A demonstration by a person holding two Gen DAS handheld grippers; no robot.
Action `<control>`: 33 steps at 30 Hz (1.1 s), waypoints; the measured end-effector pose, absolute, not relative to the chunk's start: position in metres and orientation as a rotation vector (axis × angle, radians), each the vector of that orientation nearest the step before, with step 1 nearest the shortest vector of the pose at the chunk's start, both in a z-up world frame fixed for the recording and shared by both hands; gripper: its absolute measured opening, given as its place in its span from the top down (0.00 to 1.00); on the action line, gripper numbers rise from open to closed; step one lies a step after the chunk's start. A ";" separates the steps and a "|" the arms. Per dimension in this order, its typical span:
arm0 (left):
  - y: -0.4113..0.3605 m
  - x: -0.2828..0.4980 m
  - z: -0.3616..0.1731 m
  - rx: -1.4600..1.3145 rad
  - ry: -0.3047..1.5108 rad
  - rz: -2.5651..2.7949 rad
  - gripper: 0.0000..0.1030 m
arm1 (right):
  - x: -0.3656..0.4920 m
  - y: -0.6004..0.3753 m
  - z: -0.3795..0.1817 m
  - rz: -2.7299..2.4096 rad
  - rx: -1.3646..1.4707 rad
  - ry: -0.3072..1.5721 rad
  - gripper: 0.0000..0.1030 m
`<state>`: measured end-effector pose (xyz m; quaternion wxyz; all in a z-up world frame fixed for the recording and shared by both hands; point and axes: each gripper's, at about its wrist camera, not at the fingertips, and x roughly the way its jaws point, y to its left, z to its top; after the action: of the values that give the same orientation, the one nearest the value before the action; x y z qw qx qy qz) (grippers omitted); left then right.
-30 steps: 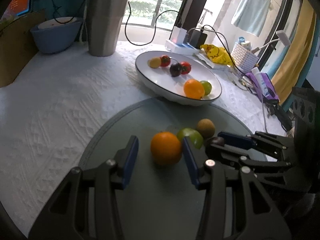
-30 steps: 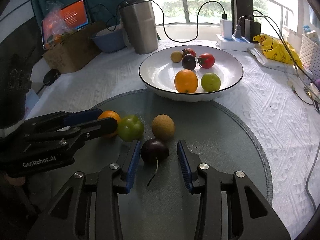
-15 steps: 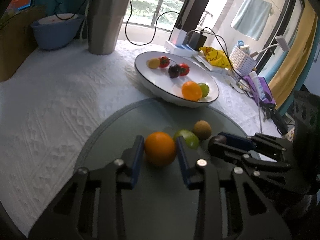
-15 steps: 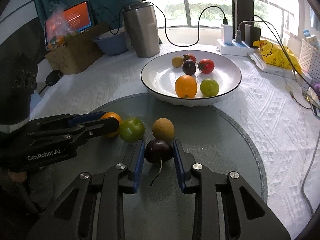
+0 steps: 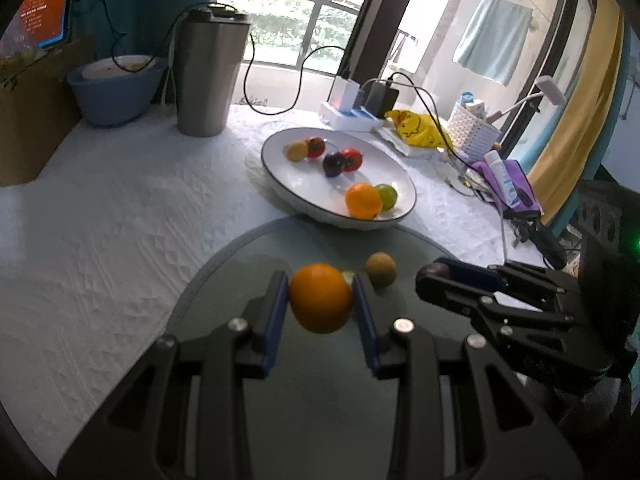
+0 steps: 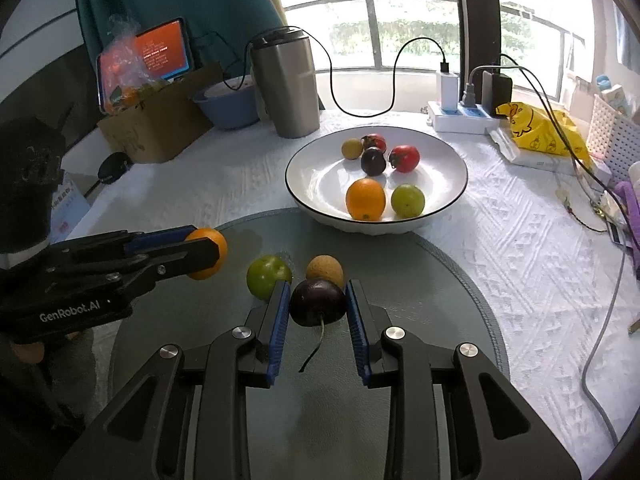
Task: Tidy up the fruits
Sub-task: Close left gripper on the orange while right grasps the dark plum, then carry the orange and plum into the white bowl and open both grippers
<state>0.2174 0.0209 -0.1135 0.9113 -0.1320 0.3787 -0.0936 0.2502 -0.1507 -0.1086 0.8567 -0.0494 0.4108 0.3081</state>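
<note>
My left gripper [image 5: 320,284] is shut on an orange [image 5: 320,298], held just above the grey round mat [image 5: 224,264]. In the right wrist view the same orange [image 6: 212,254] shows between the left gripper's fingers [image 6: 168,250]. My right gripper [image 6: 318,288] is shut on a dark plum [image 6: 318,302] with a stem. A green fruit [image 6: 266,278] and a brown fruit [image 6: 325,269] lie on the mat [image 6: 420,280] beside it. The white plate [image 6: 304,184] behind holds several fruits, among them an orange [image 6: 365,199] and a green one [image 6: 407,200].
A steel tumbler [image 6: 286,84], a blue bowl [image 6: 228,106] and a cardboard box [image 6: 156,120] stand at the back left. A power strip [image 6: 460,118] with cables, a yellow bag [image 6: 540,130] and a white basket [image 6: 612,132] crowd the back right. White cloth [image 6: 520,240] covers the table.
Both grippers closed: the left on the orange, the right on the dark plum. The left gripper then rose a little with the orange.
</note>
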 end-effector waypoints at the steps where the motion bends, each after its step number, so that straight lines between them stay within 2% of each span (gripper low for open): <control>1: 0.021 0.217 -0.112 -0.271 0.778 -0.193 0.67 | 0.250 -0.152 -0.108 0.646 -0.103 0.862 0.70; 33: 0.001 0.265 -0.091 -0.191 0.745 -0.200 0.67 | 0.302 -0.196 -0.102 0.556 -0.066 0.830 0.70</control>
<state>0.2654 0.0009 -0.0905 0.9221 -0.0930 0.3629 -0.0972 0.3021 -0.1961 -0.1021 0.8772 -0.0318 0.3980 0.2666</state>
